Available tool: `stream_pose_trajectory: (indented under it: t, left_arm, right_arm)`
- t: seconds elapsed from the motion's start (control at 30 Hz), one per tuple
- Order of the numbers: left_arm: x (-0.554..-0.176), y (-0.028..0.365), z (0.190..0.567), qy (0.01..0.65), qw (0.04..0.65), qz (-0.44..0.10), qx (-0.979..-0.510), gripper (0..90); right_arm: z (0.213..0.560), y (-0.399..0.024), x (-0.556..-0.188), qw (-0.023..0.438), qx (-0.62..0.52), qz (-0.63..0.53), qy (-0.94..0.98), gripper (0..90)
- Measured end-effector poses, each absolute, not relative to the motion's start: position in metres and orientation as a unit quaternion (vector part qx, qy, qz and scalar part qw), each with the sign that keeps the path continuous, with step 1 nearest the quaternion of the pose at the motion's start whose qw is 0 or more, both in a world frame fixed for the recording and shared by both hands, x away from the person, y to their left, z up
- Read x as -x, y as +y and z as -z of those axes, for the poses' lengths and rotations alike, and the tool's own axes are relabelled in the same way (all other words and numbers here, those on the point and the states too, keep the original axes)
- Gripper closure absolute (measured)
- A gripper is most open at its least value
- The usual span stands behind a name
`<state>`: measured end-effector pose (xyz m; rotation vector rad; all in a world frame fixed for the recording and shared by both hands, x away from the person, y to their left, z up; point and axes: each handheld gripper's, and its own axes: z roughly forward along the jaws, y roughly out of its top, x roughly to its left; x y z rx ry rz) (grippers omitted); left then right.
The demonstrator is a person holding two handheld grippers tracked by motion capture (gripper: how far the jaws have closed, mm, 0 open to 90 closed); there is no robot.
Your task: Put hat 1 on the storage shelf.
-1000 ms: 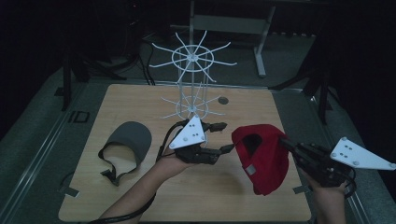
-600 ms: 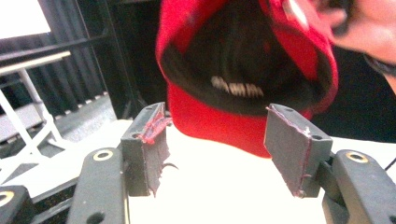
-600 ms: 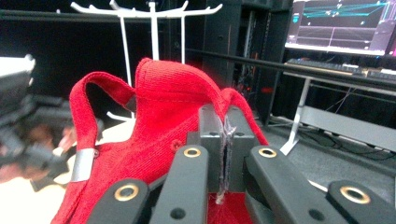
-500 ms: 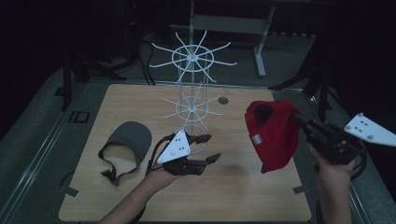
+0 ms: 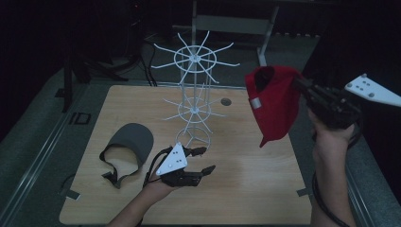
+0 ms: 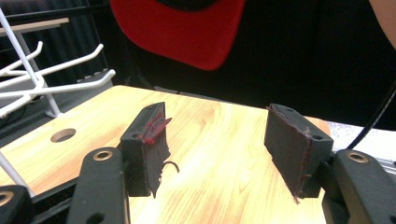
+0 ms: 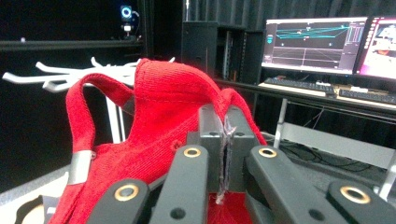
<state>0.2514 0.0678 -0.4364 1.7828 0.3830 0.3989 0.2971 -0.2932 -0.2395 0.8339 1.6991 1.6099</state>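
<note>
A red cap (image 5: 274, 101) hangs in the air at the right, level with the top of the white wire rack (image 5: 194, 94). My right gripper (image 5: 302, 87) is shut on the cap's fabric; in the right gripper view the jaws pinch the red cap (image 7: 154, 135) at my right gripper (image 7: 224, 140). My left gripper (image 5: 202, 161) rests low over the wooden table (image 5: 246, 184) near the rack's foot, open with nothing between its pads (image 6: 289, 149). In the left gripper view the cap's red brim (image 6: 182, 28) hangs above the table. A grey cap (image 5: 130, 142) lies on the table's left part.
The rack's white prongs (image 6: 56, 79) stick out at the left of the left gripper view. A round hole (image 5: 225, 101) sits in the tabletop behind the rack. Monitors (image 7: 322, 42) and a desk stand behind the cap in the right gripper view.
The right hand has lifted the red cap off the table, up and to the right. The left gripper has sunk toward the tabletop and drawn nearer the front edge.
</note>
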Motion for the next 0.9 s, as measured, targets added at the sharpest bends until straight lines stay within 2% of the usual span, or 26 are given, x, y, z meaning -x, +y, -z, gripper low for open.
stream_pose_trajectory:
  t: [0.33, 0.9]
  left_arm:
    - [-0.251, 0.069, 0.44, 0.164, 0.594, -0.175, -0.768, 40.0]
    - [-0.25, 0.072, 0.443, 0.169, 0.596, -0.174, -0.765, 40.0]
  right_arm:
    - [0.218, -0.277, -0.325, 0.33, -0.33, -0.613, 0.637, 88.2]
    - [0.233, -0.252, -0.342, 0.317, -0.324, -0.585, 0.672, 88.2]
